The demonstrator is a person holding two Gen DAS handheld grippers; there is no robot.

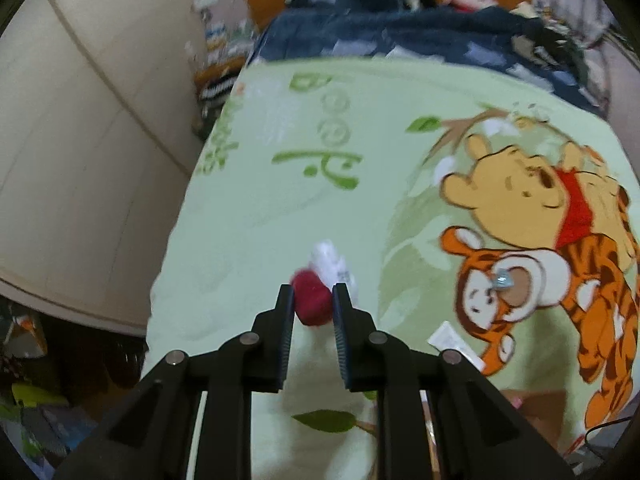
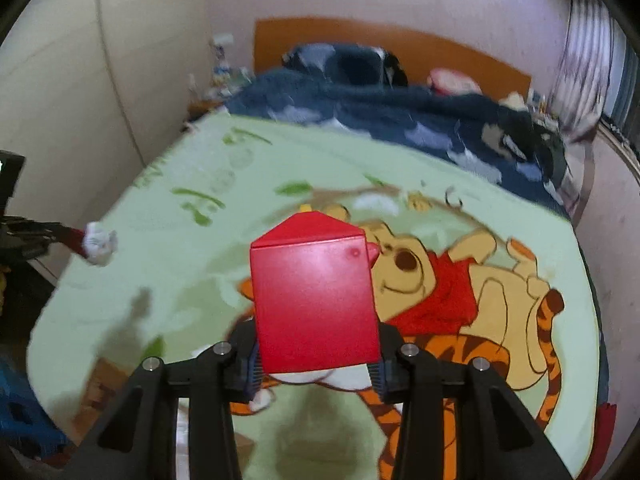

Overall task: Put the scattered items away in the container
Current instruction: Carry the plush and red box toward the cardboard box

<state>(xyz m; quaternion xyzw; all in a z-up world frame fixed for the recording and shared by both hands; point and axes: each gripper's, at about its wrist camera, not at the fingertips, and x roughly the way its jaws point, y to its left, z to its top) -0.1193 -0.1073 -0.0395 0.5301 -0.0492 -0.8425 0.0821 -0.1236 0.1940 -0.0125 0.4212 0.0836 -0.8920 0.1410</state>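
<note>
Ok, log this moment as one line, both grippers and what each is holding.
left gripper: shut on red-and-white bottle | right gripper: shut on red box | both above green cartoon blanket

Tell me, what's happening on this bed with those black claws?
A person is tidying with two handheld grippers. The left gripper is shut on a small red-and-white soft toy, held above the green cartoon blanket. The right gripper clamps a red plastic box. A small white packet lies on the blanket.
</note>
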